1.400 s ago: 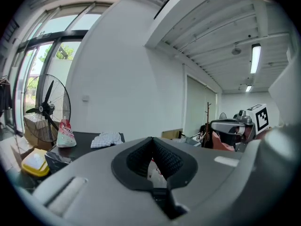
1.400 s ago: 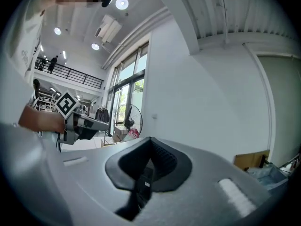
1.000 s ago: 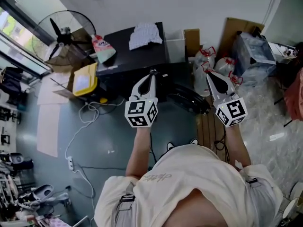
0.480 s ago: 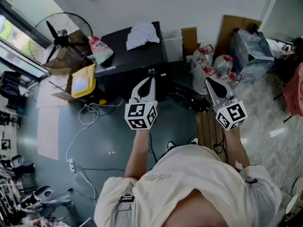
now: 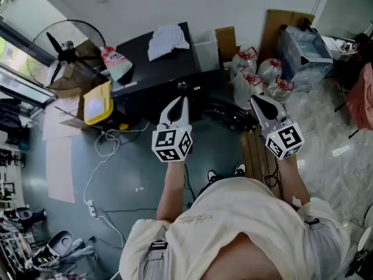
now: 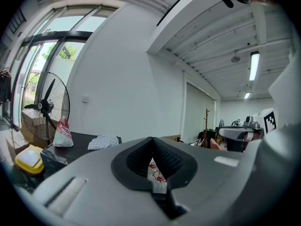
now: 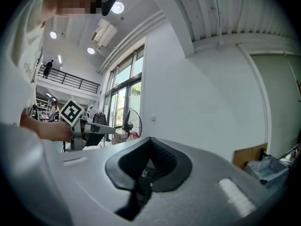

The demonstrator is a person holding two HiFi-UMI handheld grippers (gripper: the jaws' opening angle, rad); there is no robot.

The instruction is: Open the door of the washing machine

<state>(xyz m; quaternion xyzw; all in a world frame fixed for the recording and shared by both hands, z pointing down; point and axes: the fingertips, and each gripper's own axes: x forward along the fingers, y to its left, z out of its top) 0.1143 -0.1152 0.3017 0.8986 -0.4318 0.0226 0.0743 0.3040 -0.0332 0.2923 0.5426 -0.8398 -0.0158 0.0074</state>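
While the person stands facing the black washing machine (image 5: 157,69), a few holders sit around it. Just to the right of the machine is a white bin (image 5: 205,50), and what is in it cannot be seen. Further right of the machine are plastic bags (image 5: 252,69) with red handles, and they look full. To the left of the machine, on the floor, is a yellow tub (image 5: 96,101) with something pale inside. On top of the machine lie a white cloth (image 5: 166,39) and a pink and green pouch (image 5: 115,63). A dark curved part (image 5: 233,116) sticks out low at the machine's front right side; it cannot be told if this is the door. The left claw (image 5: 182,98) is closed tight and holds nothing. Its tip is close to the machine's front, and whether it touches cannot be told. The right claw (image 5: 257,100) is closed too and empty. It is off to the right of the machine, near the end of the dark part.
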